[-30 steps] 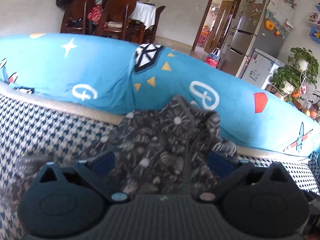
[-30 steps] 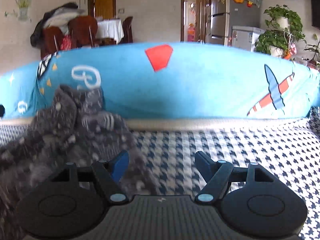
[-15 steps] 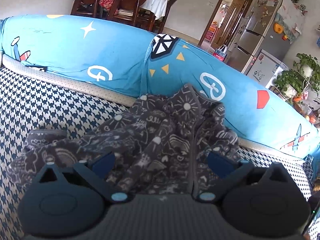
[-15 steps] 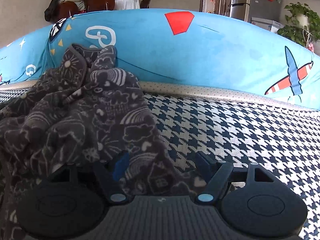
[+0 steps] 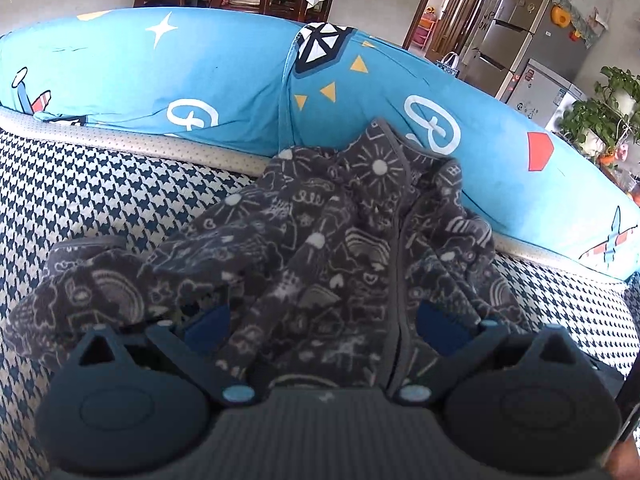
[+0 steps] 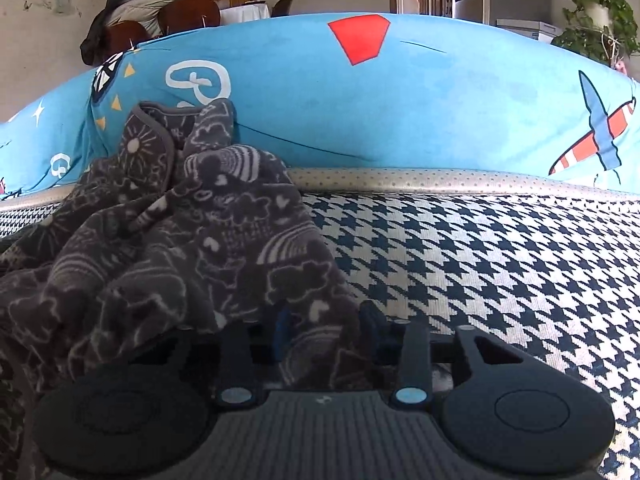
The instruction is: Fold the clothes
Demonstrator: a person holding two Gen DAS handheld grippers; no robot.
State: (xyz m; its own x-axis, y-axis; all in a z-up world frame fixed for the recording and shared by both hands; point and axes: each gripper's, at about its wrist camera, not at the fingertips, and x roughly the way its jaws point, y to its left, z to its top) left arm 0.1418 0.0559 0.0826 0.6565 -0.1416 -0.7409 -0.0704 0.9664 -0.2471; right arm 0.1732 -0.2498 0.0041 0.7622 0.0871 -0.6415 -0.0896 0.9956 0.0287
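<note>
Where crumpled grey doodle-print fleece (image 6: 168, 240) covers houndstooth weave (image 6: 480, 260), right hand-held gripper (image 6: 326, 326) pinching its hem, left hand-held gripper (image 5: 324, 328) spread wide.

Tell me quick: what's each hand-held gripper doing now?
Left hand-held gripper: open, over the dark grey patterned fleece garment.
Right hand-held gripper: closed on that garment's edge.

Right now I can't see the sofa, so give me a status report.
Left hand-held gripper open over garment. Right hand-held gripper closed on grey patterned garment edge. Garment crumpled on houndstooth cushion, against blue bolster. Nothing blocking.
</note>
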